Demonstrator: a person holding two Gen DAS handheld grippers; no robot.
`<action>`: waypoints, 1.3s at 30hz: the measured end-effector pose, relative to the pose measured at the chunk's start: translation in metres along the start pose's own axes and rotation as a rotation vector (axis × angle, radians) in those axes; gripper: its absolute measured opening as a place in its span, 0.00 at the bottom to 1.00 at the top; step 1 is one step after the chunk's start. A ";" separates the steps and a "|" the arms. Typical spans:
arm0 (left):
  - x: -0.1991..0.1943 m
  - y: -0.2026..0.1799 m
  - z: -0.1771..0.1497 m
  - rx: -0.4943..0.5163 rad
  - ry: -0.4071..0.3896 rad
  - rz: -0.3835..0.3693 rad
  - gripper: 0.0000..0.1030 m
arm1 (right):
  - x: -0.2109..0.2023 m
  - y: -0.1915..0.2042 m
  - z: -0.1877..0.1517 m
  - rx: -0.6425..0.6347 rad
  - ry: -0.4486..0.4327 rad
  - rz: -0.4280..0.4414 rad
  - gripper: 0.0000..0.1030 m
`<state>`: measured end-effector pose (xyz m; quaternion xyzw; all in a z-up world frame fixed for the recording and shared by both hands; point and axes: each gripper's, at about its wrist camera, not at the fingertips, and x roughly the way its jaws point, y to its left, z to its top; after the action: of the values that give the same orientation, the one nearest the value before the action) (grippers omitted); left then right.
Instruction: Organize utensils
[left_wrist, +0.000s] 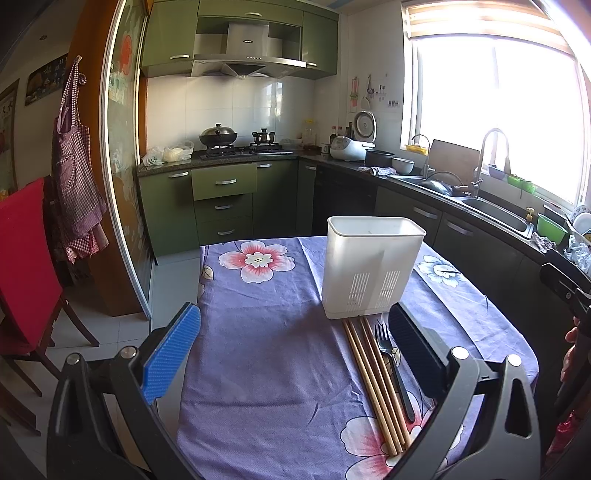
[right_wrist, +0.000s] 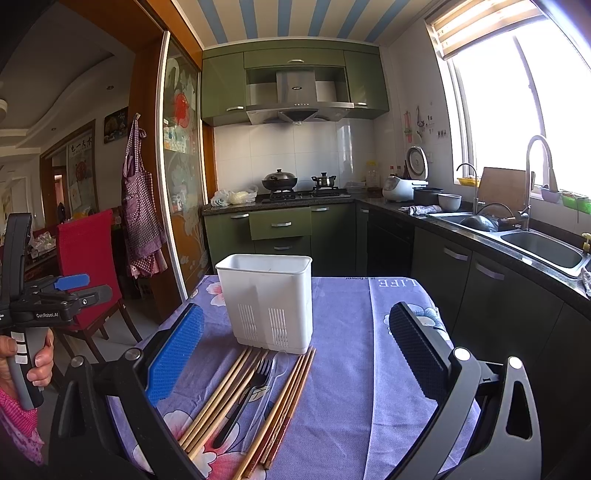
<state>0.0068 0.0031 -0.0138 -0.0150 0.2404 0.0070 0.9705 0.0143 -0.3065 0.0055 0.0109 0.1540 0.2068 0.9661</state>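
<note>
Left wrist view: the left tool (left_wrist: 295, 350) hangs above the tabletop (left_wrist: 266, 332) with its jaws spread wide and nothing between them. A white utensil holder (left_wrist: 371, 266) stands upright on the purple flowered cloth, ahead and to the right. Just before its base lie the wooden chopsticks (left_wrist: 373, 384) side by side, with a black fork (left_wrist: 393, 373) beside them on the right, close to the tool's black finger (left_wrist: 413, 347).

Right wrist view: the right tool (right_wrist: 295, 354) is also held wide, empty, above the cloth. The utensil holder (right_wrist: 267, 299) stands ahead on the left. Before it lie the chopsticks (right_wrist: 221, 398) in two groups, with the black fork (right_wrist: 247, 395) and a clear plastic spoon (right_wrist: 267, 387) between them. At the left edge a hand (right_wrist: 37, 362) grips the handle of the left tool (right_wrist: 74, 288)
</note>
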 end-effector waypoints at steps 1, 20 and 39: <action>0.000 0.000 0.000 -0.001 0.001 -0.002 0.94 | 0.000 0.000 0.000 0.001 0.001 0.001 0.96; -0.001 -0.001 0.002 -0.001 0.002 -0.005 0.94 | 0.001 -0.001 -0.002 0.001 0.002 0.000 0.96; 0.005 -0.003 0.003 -0.002 0.019 -0.009 0.94 | 0.007 -0.003 -0.008 0.005 0.018 -0.003 0.96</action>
<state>0.0129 0.0005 -0.0133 -0.0169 0.2497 0.0027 0.9682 0.0188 -0.3069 -0.0044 0.0112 0.1632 0.2049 0.9650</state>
